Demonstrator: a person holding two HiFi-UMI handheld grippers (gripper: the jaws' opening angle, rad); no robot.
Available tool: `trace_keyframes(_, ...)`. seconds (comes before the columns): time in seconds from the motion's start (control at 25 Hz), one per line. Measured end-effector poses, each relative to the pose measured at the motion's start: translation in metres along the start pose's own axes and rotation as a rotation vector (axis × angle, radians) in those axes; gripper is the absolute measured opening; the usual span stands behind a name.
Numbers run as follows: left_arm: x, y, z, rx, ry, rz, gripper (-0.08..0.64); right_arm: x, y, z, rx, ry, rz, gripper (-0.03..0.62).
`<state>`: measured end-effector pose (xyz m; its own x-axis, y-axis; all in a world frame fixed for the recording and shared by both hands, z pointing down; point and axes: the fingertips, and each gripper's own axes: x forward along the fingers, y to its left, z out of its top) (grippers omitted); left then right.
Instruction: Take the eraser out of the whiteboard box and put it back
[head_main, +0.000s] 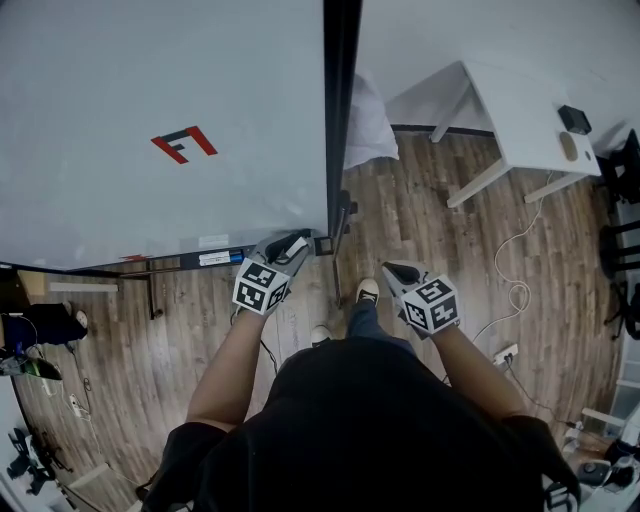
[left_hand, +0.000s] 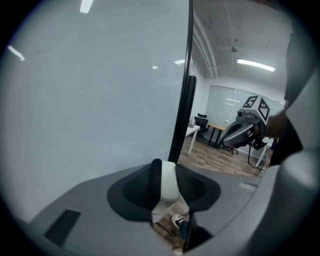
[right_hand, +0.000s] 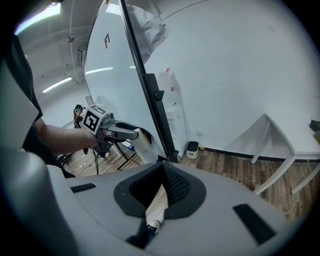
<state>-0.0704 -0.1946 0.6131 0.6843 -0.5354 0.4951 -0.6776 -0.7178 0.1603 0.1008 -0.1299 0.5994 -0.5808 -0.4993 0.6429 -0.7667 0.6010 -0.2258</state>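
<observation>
- Found clamped in the left gripper (head_main: 290, 248): the eraser (left_hand: 169, 182), a white block with a dark strip down one face, pressed by both pads and standing upright between them.
- Found closed at the tips and carrying nothing: the right gripper (right_hand: 162, 187), held well off to the other tool's right, away from the whiteboard (head_main: 150, 100).
- Judged as step in hand: eraser out of the box (head_main: 205, 259) and off the board's lower edge, return not yet made.
- Located for the return: the box along the board's bottom rail, just left of and below the left tool's tips, close to the board's dark corner post (left_hand: 182, 115).
- Required next, by estimate: swing the tips left and down over the box, seat the eraser level inside, then part the jaws and back away without dragging it out.
- Not made out: the inside of the box in any view; none of it in the left gripper view, only board face and post ahead.
- Mostly hidden in the head view: the eraser, behind the tool's own body.
</observation>
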Motion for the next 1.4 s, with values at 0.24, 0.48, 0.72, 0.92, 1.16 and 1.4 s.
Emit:
trace_keyframes(0.24,0.010,-0.001,-0.010,0.007,0.023,0.001,0.158,0.000,-0.002,-0.005,0.008,0.004,-0.003,-0.006)
trace_keyframes(0.48,0.018,-0.005,-0.019,0.015,0.040,0.003,0.158,0.000,-0.003,-0.012,0.020,0.011,-0.004,-0.006)
trace_keyframes(0.72,0.025,-0.004,-0.026,0.019,0.053,0.011,0.158,-0.001,-0.004,-0.017,0.025,0.014,-0.004,-0.006)
trace_keyframes(0.92,0.031,-0.003,-0.033,0.016,0.067,0.020,0.160,-0.002,-0.005,-0.021,0.032,0.017,-0.004,-0.006)
trace_keyframes(1.16,0.037,0.000,-0.039,-0.001,0.078,0.021,0.163,-0.004,-0.008,-0.022,0.031,0.018,-0.006,-0.006)
trace_keyframes(1.4,0.038,0.000,-0.039,-0.004,0.077,0.020,0.168,-0.005,-0.010,-0.021,0.032,0.017,-0.009,-0.006)
